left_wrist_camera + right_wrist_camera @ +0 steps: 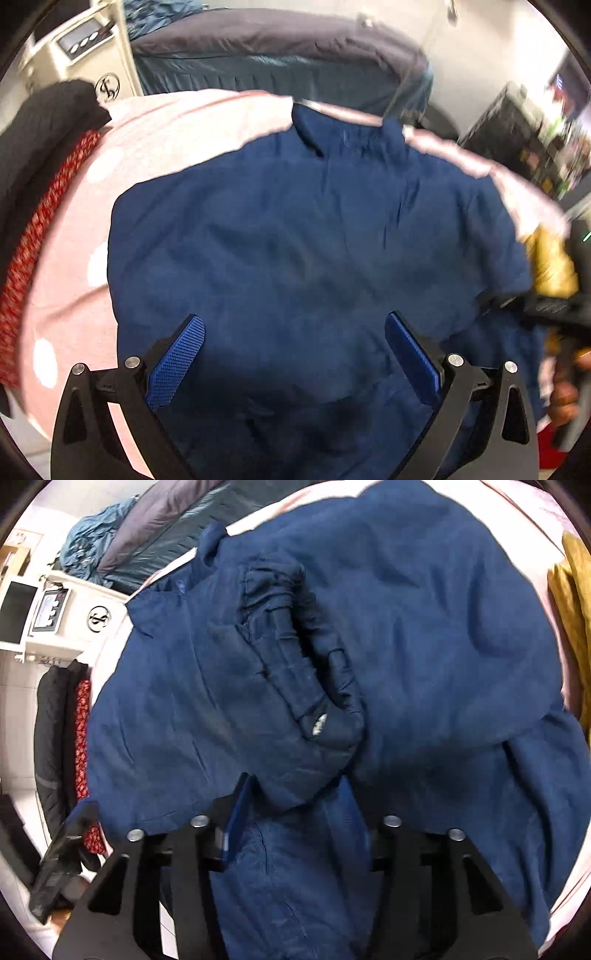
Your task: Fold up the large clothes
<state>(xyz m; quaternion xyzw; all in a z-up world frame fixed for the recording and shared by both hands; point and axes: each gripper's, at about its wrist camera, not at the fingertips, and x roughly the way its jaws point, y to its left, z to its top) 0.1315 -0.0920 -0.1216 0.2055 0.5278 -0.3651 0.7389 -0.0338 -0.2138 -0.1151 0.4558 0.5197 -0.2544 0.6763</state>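
Note:
A large navy blue jacket (pixel 314 229) lies spread on a pink dotted sheet (pixel 166 133), collar at the far end. My left gripper (pixel 293 332) is open just above the jacket's near part, empty. In the right wrist view the jacket (pixel 424 627) has a sleeve with a cuff (pixel 325 716) folded across its body. My right gripper (pixel 293 797) is shut on a fold of the jacket's fabric near the hem. The right gripper also shows at the right edge of the left wrist view (pixel 546 306).
A black garment (pixel 40 125) and a red patterned one (pixel 44 229) lie at the sheet's left edge. A mustard yellow garment (pixel 572 602) lies at the right. A dark grey and teal cushion (pixel 277 55) and a white appliance (pixel 62 605) stand beyond.

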